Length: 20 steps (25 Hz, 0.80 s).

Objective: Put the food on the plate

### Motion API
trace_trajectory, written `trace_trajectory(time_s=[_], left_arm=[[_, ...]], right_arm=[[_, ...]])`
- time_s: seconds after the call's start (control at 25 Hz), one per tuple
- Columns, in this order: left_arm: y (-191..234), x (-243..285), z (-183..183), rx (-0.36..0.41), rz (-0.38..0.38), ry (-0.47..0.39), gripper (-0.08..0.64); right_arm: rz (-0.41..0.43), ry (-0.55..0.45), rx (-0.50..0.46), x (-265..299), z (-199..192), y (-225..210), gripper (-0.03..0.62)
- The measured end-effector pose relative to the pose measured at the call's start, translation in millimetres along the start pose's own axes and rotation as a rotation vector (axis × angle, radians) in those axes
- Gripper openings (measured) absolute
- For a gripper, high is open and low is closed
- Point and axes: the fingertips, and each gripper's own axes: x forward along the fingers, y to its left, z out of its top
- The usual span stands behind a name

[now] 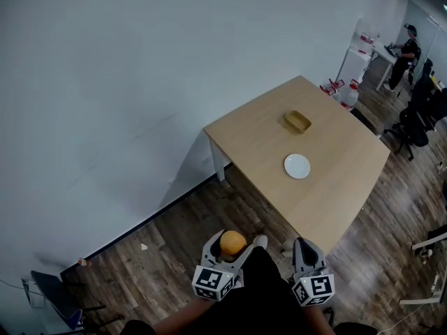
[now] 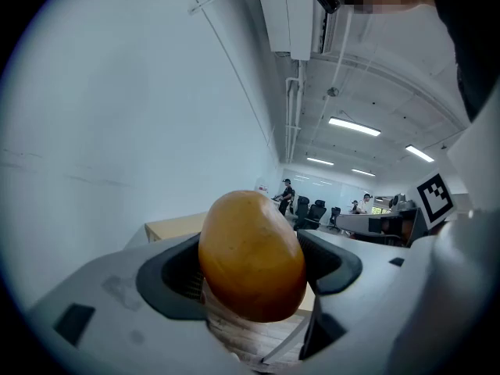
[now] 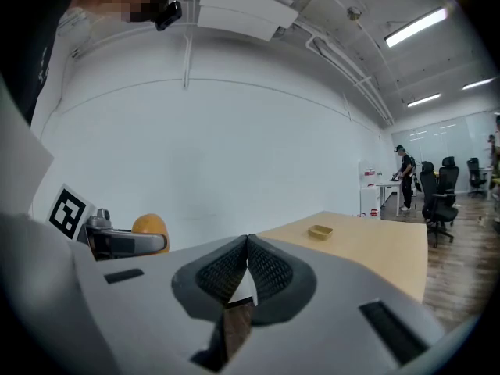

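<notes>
Table (image 1: 335, 187) carries plate (image 1: 297, 165); left tool (image 2: 250, 276) clamps food (image 1: 233, 242); right tool (image 3: 248, 258) closed, empty.

Right claw (image 3: 248, 244) sits lower middle of the frame, jaws squeezed tight together. Over at mid left the left claw (image 3: 125, 243) pokes in with an orange food (image 3: 150, 225) behind it. Tabletop (image 3: 375, 248) on the right has a little tan dish (image 3: 319, 231) on it.

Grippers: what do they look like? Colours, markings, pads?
Both the left gripper and right gripper have light grey plastic tongs, rounded, lined with black ribbed pads. Each carries a white cube printed with black square markers. The person's clothing below them is black. No cables show.
</notes>
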Motion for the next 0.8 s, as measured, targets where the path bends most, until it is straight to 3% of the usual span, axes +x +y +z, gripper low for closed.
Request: trace_trajectory(time_s=[0.4, 0.64, 0.8], left_arm=[[19.5, 117.4, 18.3, 0.047, -0.046, 0.088, 0.336], [14.7, 195.1, 14.8, 0.062, -0.077, 0.149, 0.336], [6.5, 249.0, 3.6, 0.091, -0.119, 0.197, 0.336]], right_arm=[[-0.031, 0.009, 0.082, 79.1, 9.6, -76.5, 0.06], [-0.022, 0.014, 0.044, 114.5, 21.0, -130.4, 0.06], [-0.036, 0.006, 0.069, 133.7, 22.9, -172.7, 0.06]])
